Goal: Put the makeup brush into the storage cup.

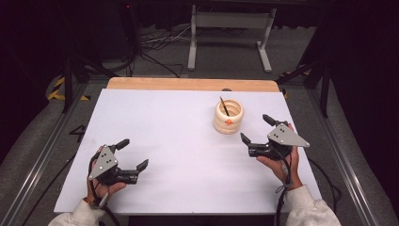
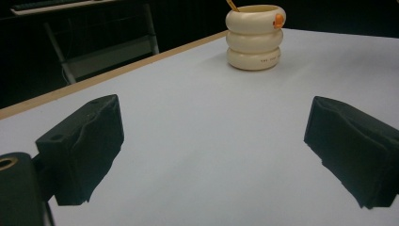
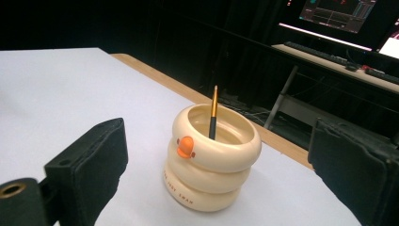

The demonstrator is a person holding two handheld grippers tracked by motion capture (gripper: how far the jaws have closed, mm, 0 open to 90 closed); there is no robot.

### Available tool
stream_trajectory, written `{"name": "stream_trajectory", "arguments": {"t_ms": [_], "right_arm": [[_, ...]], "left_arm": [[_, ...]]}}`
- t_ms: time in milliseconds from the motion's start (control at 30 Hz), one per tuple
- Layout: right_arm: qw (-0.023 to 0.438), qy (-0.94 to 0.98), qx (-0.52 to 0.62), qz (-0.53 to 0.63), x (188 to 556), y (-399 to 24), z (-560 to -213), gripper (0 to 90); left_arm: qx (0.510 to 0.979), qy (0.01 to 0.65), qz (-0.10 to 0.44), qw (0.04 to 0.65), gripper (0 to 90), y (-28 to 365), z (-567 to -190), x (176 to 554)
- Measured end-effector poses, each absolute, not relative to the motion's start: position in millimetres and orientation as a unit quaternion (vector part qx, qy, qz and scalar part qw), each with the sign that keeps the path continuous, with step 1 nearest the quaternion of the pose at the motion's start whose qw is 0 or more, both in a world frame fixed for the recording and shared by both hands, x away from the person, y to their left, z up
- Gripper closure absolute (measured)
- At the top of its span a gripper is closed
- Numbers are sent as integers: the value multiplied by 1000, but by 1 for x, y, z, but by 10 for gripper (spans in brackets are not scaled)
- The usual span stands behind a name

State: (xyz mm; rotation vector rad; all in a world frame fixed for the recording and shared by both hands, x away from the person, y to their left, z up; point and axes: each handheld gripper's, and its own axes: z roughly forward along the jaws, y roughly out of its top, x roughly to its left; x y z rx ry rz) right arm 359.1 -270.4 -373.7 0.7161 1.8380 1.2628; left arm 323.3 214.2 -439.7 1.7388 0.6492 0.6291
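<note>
A: How far along was the work at that point?

B: By the look of it, either done or not begun. The pencil (image 3: 213, 113) stood tilted inside the cream holder (image 1: 228, 117), which sat on the white table (image 1: 179, 141) at about two o'clock from its middle. Neither tool touched it.

A: And the tongs?

B: Both were released, with nothing between the jaws. The left gripper (image 1: 132, 154) rested low at about eight o'clock on the table, well apart from the holder. The right gripper (image 1: 255, 129) lay at about four o'clock, just beside the holder and aimed at it.

A: So what was left to do?

B: I judged that if the pencil was meant to end up in the holder, nothing remained but to draw back. If it was meant to come out, the whole grasp was yet to come, and the right one was the nearer.

A: Anything hard to make out?

B: The pencil's lower end was hidden inside the holder. In the left gripper view the top of the pencil was cut off by the frame edge. The small print on the holder's bottom ring was too small to read, and the room behind the table was dark
</note>
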Motion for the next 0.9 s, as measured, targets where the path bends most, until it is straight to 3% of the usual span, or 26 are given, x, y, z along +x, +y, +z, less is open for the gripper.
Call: {"name": "stream_trajectory", "arguments": {"t_ms": [900], "right_arm": [[364,750,267,484,335,-279,-400,65]], "left_arm": [[744,268,262,553,61,210,-441,323]]}}
